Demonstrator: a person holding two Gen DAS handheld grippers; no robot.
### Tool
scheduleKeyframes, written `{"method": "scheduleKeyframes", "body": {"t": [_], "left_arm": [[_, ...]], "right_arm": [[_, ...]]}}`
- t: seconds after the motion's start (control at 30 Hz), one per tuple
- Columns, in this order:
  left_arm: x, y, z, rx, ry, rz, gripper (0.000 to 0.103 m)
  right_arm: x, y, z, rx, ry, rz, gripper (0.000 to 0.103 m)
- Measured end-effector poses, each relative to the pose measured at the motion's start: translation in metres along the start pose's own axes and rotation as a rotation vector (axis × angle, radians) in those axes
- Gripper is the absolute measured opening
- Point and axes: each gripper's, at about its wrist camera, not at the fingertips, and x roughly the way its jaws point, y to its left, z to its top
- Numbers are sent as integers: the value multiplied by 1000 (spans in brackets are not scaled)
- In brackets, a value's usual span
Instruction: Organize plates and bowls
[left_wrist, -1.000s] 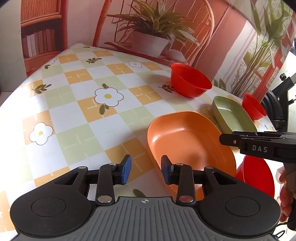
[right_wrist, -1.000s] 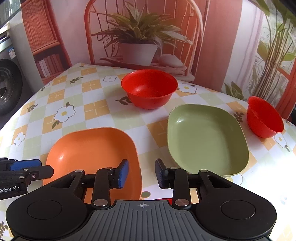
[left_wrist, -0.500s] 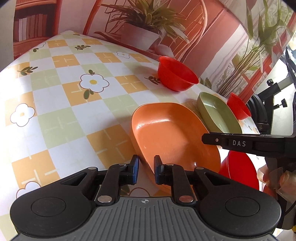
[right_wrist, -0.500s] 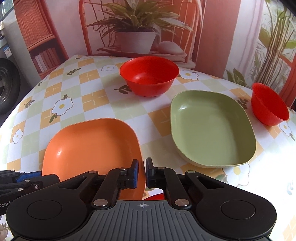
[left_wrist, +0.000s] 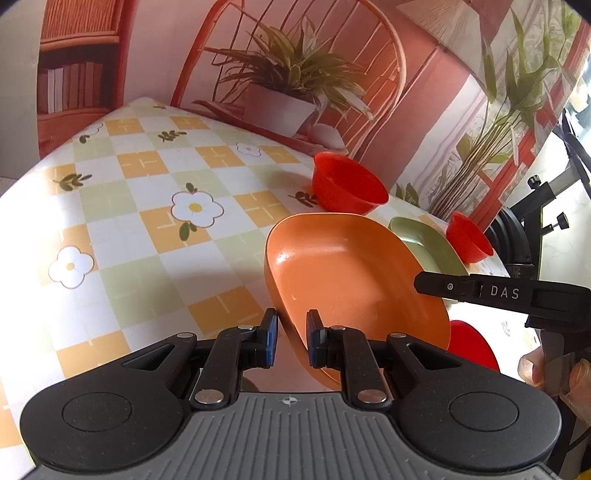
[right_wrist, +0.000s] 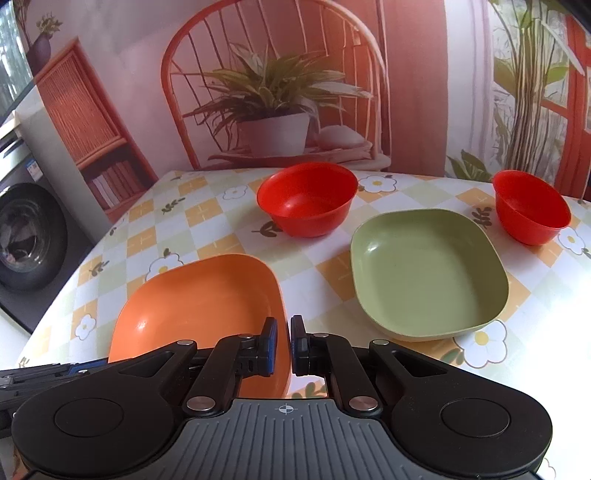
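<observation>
On the surface (right_wrist: 229, 236), nothing stacked; left gripper (left_wrist: 291, 338) fingers clamped on tilted orange plate (left_wrist: 343, 273), right gripper (right_wrist: 282, 345) nearly closed, empty.

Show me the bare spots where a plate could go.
Bare cloth lies left of the orange plate, toward the table's left edge, and behind it. The right is crowded: green plate, two red bowls.

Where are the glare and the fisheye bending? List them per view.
Left wrist view: white glare spot on the inner wall of the orange plate, table edge bowed. Right wrist view: fainter sheen on that plate, dark corners, backdrop lines curved.
</observation>
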Motion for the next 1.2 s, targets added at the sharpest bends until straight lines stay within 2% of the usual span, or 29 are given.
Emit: {"method": "scheduleKeyframes", "body": {"t": [0.23,0.47,0.9,1.2], "left_arm": [[-13,-27,22,92,-45,-2,17],[-6,-67,40,191,-39,-24,17],[66,-145,82,312,2,-119,18],[124,-167,75,367,78,-91,19]], "right_arm": [[-28,-19,2,74,-85,43,7],[-48,-56,6,163,-170,63,7],[-47,-146,34,197,-253,-46,7],[-13,-185,37,235,-238,-95,7]]}}
